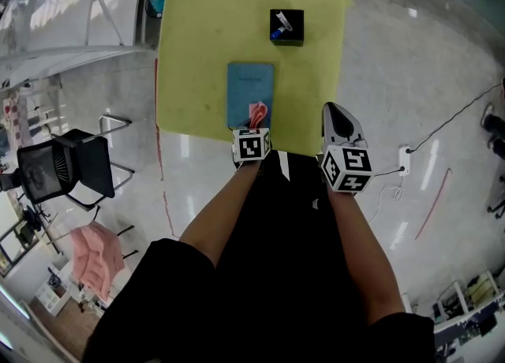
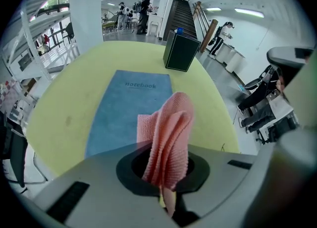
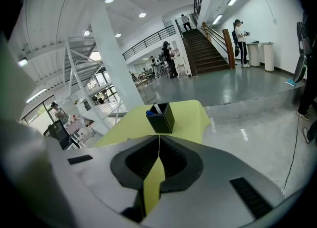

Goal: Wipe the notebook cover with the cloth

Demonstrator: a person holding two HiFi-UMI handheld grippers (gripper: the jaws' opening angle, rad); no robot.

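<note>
The left hand-held gripper [image 2: 166, 192] pinches the pink cloth [image 2: 168, 133] over the blue notebook [image 2: 126, 105] (right hand-held gripper [image 3: 158, 140] closed, empty).

The notebook [image 1: 250, 93] lies on the table [image 1: 197, 54] near its front edge, with the pen box [image 1: 286, 28] behind it to the right, well apart. The cloth [image 1: 258, 110], in the left gripper [image 1: 254, 123], is over the notebook's near right corner. The right gripper [image 1: 331, 110] is further right.

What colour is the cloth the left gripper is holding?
Pink. The cloth shows best in the left gripper view.
</note>
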